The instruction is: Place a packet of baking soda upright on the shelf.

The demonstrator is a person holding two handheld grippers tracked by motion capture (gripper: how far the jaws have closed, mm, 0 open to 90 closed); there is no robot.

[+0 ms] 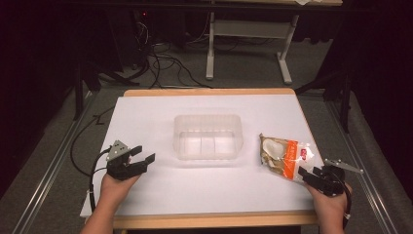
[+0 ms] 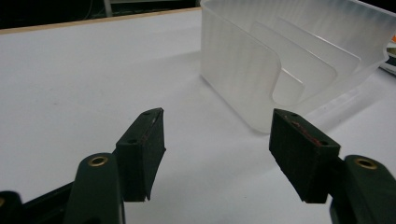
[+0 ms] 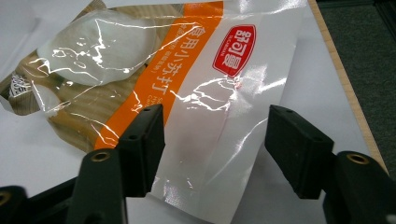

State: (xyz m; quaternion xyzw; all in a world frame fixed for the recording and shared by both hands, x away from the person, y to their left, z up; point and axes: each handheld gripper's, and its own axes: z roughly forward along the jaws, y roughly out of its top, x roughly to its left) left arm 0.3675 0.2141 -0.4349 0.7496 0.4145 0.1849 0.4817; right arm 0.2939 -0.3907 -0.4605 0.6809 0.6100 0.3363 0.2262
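A glossy snack bag (image 1: 283,156), white with an orange band and a red logo, lies flat on the right of the white table (image 1: 146,117). My right gripper (image 1: 308,175) is open at the bag's near corner; in the right gripper view the bag (image 3: 187,93) spreads between and beyond the two jaws, whose pads sit on either side of its lower edge. A clear plastic bin (image 1: 208,137) with inner dividers stands at the table's middle. My left gripper (image 1: 143,153) is open, hovering left of the bin (image 2: 289,60) with nothing between its fingers.
The table's wooden edge (image 1: 214,219) runs along the front. Beyond the far edge are cables (image 1: 165,63) on the floor and the white legs of another table (image 1: 210,48). Metal rails (image 1: 53,161) flank both sides.
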